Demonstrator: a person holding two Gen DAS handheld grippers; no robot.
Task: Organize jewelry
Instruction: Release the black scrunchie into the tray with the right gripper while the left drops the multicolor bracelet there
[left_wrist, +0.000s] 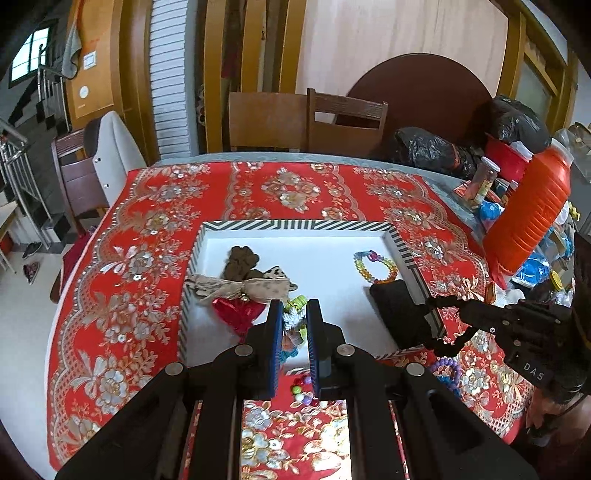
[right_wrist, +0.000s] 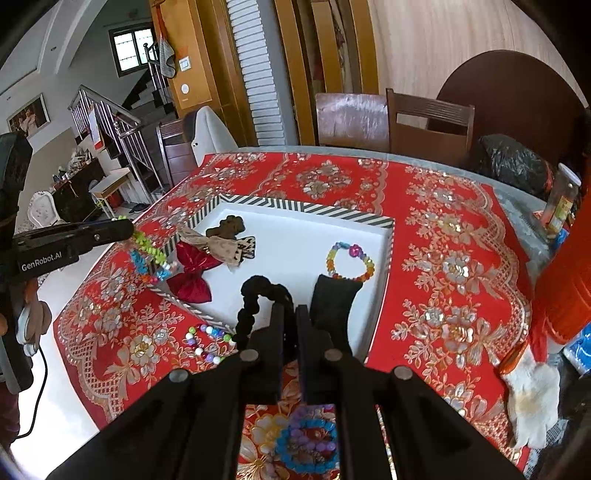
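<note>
both hand-held grippers hover above tray (left_wrist: 400, 236), left (left_wrist: 291, 314) clamping beads (right_wrist: 147, 254), right (right_wrist: 290, 314) a scrunchie (right_wrist: 258, 291).

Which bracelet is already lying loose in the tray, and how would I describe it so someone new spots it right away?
Start from the white tray with the striped rim on the red floral tablecloth. In its far right corner, just beyond a black pouch, lies the rainbow bead bracelet. It is the only closed ring of clear multicoloured beads inside the tray; the items across from it are fabric bows.
</note>
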